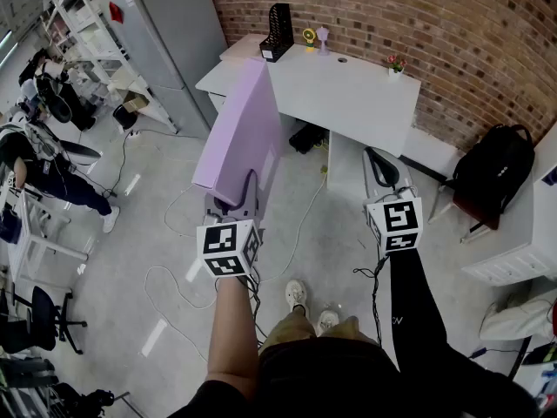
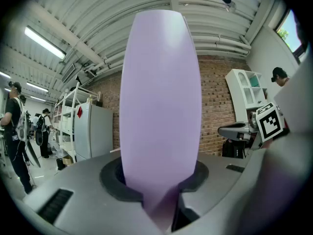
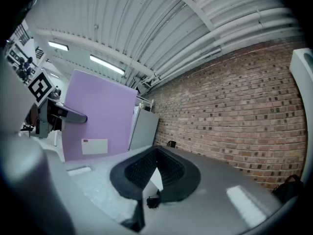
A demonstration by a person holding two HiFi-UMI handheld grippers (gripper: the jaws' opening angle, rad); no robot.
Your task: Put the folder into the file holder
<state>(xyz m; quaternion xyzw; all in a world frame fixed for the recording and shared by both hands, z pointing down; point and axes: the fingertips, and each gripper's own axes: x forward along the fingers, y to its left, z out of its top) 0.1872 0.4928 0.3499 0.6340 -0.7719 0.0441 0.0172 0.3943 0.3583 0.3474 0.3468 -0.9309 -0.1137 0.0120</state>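
A large purple folder (image 1: 239, 133) stands upright over the floor, with my left gripper (image 1: 246, 190) shut on its lower edge. In the left gripper view the folder (image 2: 161, 106) fills the middle, wedged between the jaws of that gripper (image 2: 161, 180). The black file holder (image 1: 278, 31) stands at the far left corner of the white desk (image 1: 348, 90), well beyond the folder. My right gripper (image 1: 379, 165) hangs to the right, jaws together and empty. The right gripper view shows that gripper (image 3: 154, 177) with nothing in it, and the folder (image 3: 100, 116) off to its left.
A small yellow fan (image 1: 309, 36) and a potted flower (image 1: 396, 64) sit on the desk. A black backpack (image 1: 492, 172) leans at the right by the brick wall. Cables (image 1: 174, 277) trail on the floor. A person (image 1: 35, 159), white shelving (image 1: 87, 24) and a grey cabinet (image 1: 178, 33) are at the left.
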